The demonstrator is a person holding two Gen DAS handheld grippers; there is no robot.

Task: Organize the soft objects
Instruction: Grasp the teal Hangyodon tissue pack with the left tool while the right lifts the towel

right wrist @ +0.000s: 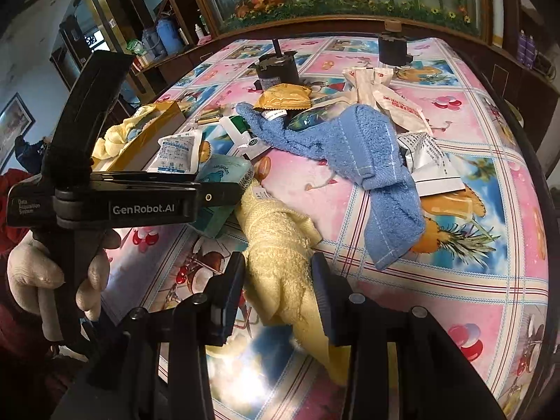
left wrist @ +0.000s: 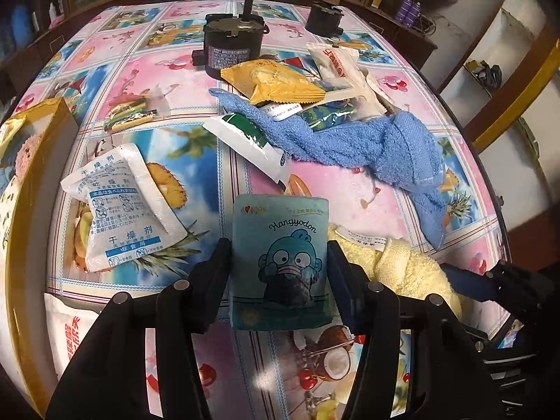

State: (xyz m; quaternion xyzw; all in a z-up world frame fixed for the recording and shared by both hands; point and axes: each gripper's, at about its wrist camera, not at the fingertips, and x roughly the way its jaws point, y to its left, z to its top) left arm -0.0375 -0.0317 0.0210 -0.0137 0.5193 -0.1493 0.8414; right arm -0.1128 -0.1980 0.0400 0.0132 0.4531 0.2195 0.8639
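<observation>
Left claw grips a teal tissue pack w/ a cartoon fish face, one black finger pressed on each long side, so the pack is pinched upright-facing toward the lens, near the table's front edge. Right claw sits around a yellow towel; its fingers flank the bunched cloth closely, but whether they press it is hard to tell, prob. about to squeeze or just closed. Yellow towel lies front-centre on the fruit-print table, just beside the tissue pack. Blue towel sprawls twisted across mid-table, draped over a pile of packets: yellow snack bag, green-white sachet, white packets toward the far right. White desiccant bag lies alone toward the left edge. Gold box at the left edge holds pale soft items, likely the sorting bin, which would explain why both claws pick up soft things nearby. Two black motors stand at the far edge, hard items, apparently left out. A gloved hand holds the left tool's handle.
</observation>
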